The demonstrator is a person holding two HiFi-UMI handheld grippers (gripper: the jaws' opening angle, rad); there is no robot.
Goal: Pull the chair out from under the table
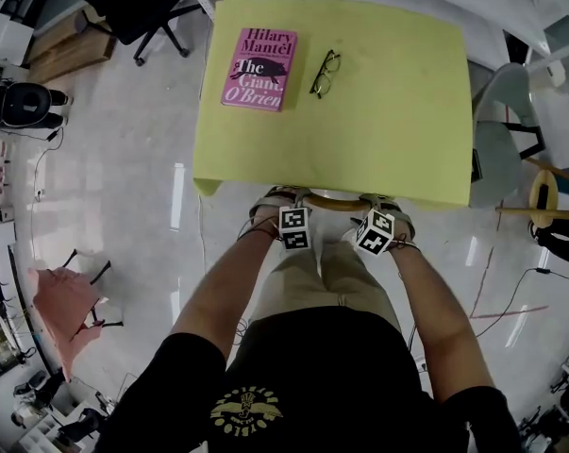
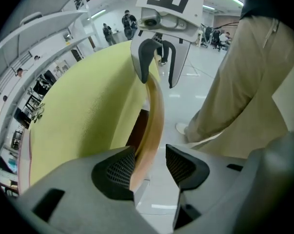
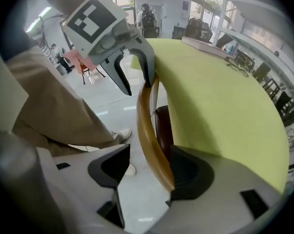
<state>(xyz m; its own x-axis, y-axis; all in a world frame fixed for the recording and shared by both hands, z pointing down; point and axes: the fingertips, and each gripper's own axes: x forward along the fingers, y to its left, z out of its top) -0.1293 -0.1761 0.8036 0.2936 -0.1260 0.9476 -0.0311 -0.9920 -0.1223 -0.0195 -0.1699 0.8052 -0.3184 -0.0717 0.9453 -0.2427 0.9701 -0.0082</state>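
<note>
The chair's curved wooden back rail (image 1: 336,201) shows at the near edge of the yellow table (image 1: 407,111), with the chair tucked under it. My left gripper (image 1: 282,198) and right gripper (image 1: 383,203) both straddle that rail. In the left gripper view the rail (image 2: 154,111) runs between the jaws of the left gripper (image 2: 149,165) and lies against the left pad (image 2: 118,172), apart from the other pad. In the right gripper view the rail (image 3: 147,126) rests against the right pad (image 3: 190,172) of the right gripper (image 3: 149,172), with a wide gap on the left. The dark brown seat (image 3: 162,126) sits under the table.
A pink book (image 1: 259,69) and glasses (image 1: 325,73) lie on the table's far part. A black office chair (image 1: 138,3) stands at the far left, a grey chair (image 1: 501,130) and a wooden stool (image 1: 558,206) to the right, a pink chair (image 1: 67,305) at the left. The person's legs stand right behind the chair.
</note>
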